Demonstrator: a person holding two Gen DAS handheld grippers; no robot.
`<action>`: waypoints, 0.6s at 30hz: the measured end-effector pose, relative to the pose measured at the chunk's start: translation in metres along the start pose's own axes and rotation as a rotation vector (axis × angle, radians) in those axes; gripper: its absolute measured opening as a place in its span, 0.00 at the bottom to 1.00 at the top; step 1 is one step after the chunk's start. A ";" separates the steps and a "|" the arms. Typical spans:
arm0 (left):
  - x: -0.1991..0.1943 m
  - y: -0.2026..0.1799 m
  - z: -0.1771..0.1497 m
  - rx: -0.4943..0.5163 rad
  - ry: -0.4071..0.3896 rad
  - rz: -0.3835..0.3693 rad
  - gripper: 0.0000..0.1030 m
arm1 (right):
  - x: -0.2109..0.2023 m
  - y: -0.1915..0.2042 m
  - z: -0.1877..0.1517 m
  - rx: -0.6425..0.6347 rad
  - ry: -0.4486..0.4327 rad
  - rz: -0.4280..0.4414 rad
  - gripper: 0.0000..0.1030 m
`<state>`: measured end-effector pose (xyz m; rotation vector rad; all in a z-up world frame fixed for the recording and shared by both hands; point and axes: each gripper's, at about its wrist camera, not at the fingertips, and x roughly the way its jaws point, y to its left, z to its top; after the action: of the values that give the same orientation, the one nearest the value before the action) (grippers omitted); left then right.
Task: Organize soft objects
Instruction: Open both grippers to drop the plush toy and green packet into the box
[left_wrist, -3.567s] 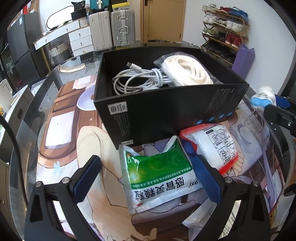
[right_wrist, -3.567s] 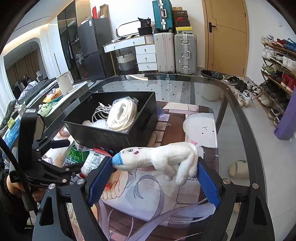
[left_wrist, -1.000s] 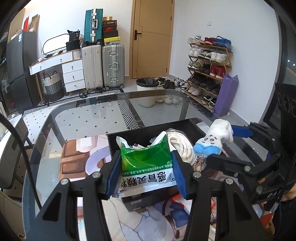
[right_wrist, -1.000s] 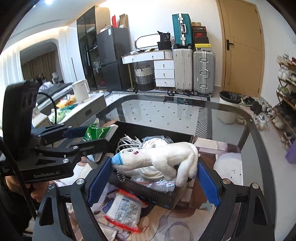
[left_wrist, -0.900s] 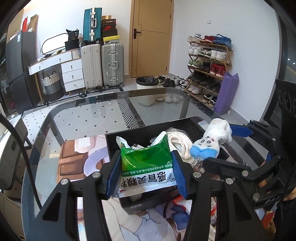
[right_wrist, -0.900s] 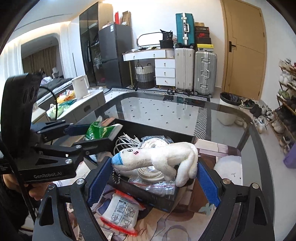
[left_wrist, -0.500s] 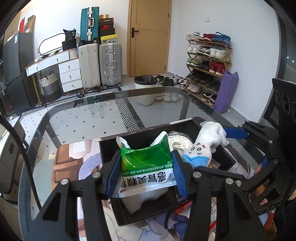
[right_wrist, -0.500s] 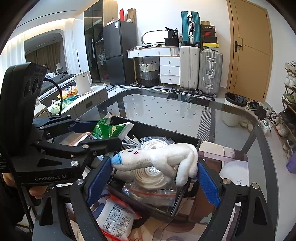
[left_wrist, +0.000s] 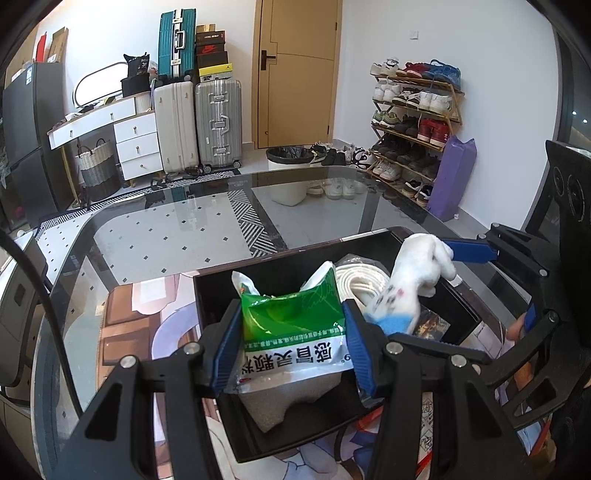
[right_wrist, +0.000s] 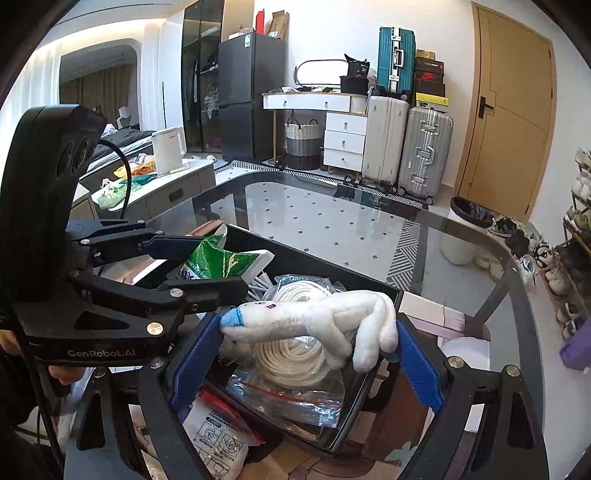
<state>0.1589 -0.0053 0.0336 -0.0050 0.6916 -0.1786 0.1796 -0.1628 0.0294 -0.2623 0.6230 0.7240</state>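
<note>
My left gripper (left_wrist: 291, 321) is shut on a green and white medicine packet (left_wrist: 291, 332) and holds it over the open black box (left_wrist: 295, 253). From the right wrist the same packet (right_wrist: 218, 262) shows between the left gripper's (right_wrist: 210, 264) pads. My right gripper (right_wrist: 308, 321) carries a white plush toy (right_wrist: 306, 317) with a blue end, crosswise over the box (right_wrist: 314, 258). Its jaws are opening, and both pads still touch the toy's ends. In the left wrist view the toy (left_wrist: 410, 280) hangs with its blue end down inside the right gripper (left_wrist: 421, 291).
Inside the box lie a bagged coil of white rope (right_wrist: 291, 354) and white cables (right_wrist: 258, 286). A red-edged zip bag (right_wrist: 218, 443) lies on the printed mat beside the box. The glass table (left_wrist: 166, 229) stretches beyond. A hand (right_wrist: 62, 373) grips the left tool.
Both grippers have come in over the box and sunk a little. In the left wrist view the toy's blue end has tipped downward. The packet stays clamped.
</note>
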 end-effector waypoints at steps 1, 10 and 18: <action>-0.001 0.000 0.000 0.001 -0.001 0.001 0.53 | 0.000 0.000 0.000 -0.002 0.002 -0.002 0.94; -0.007 -0.003 -0.002 0.001 -0.001 0.010 0.76 | -0.023 -0.007 -0.012 0.017 -0.033 -0.043 0.99; -0.020 -0.016 -0.006 0.027 -0.033 0.060 0.94 | -0.052 -0.012 -0.034 0.090 -0.050 -0.032 0.99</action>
<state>0.1375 -0.0173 0.0426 0.0381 0.6558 -0.1298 0.1429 -0.2137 0.0343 -0.1699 0.6006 0.6682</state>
